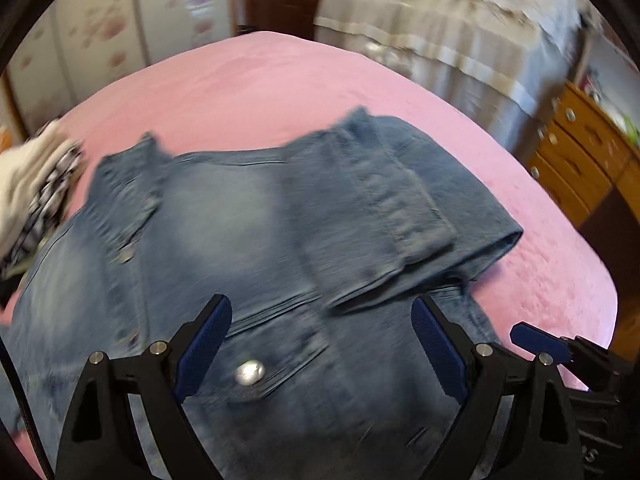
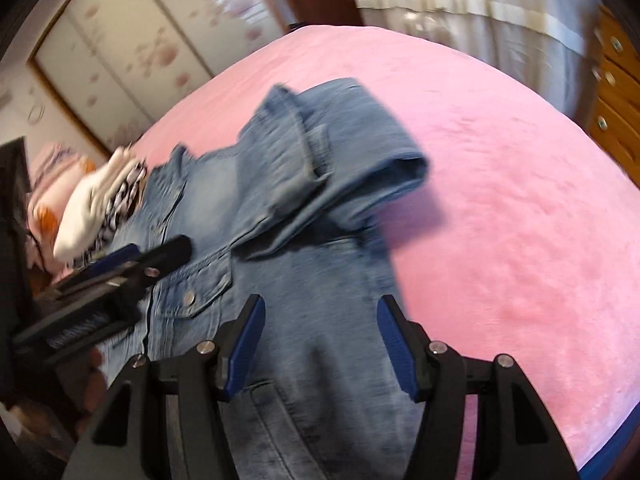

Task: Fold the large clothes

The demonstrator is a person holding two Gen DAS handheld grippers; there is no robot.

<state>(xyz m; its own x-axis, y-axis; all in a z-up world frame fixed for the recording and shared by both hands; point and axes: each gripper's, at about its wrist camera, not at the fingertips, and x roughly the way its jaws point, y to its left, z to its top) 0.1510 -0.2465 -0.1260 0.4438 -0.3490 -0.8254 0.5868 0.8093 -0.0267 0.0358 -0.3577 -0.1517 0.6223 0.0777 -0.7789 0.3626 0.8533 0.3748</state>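
Observation:
A blue denim jacket (image 1: 224, 216) lies spread on the pink bed cover (image 1: 248, 80); one sleeve (image 1: 392, 200) is folded across its body. My left gripper (image 1: 322, 316) is open and empty, hovering over the chest pocket with a metal button (image 1: 250, 372). My right gripper (image 2: 320, 316) is open and empty above the jacket's (image 2: 320, 340) right part, near its edge on the pink cover (image 2: 500, 200). The folded sleeve (image 2: 332, 168) lies ahead of it. The left gripper shows at the left of the right wrist view (image 2: 120, 272). The right gripper's tip shows in the left wrist view (image 1: 540, 344).
A pile of white and patterned clothes (image 1: 32, 188) lies at the jacket's far left, also in the right wrist view (image 2: 104, 200). A second bed with a grey cover (image 1: 460, 20) stands beyond. A wooden drawer unit (image 1: 580, 152) is at the right. Wardrobe doors (image 2: 120, 48) stand behind.

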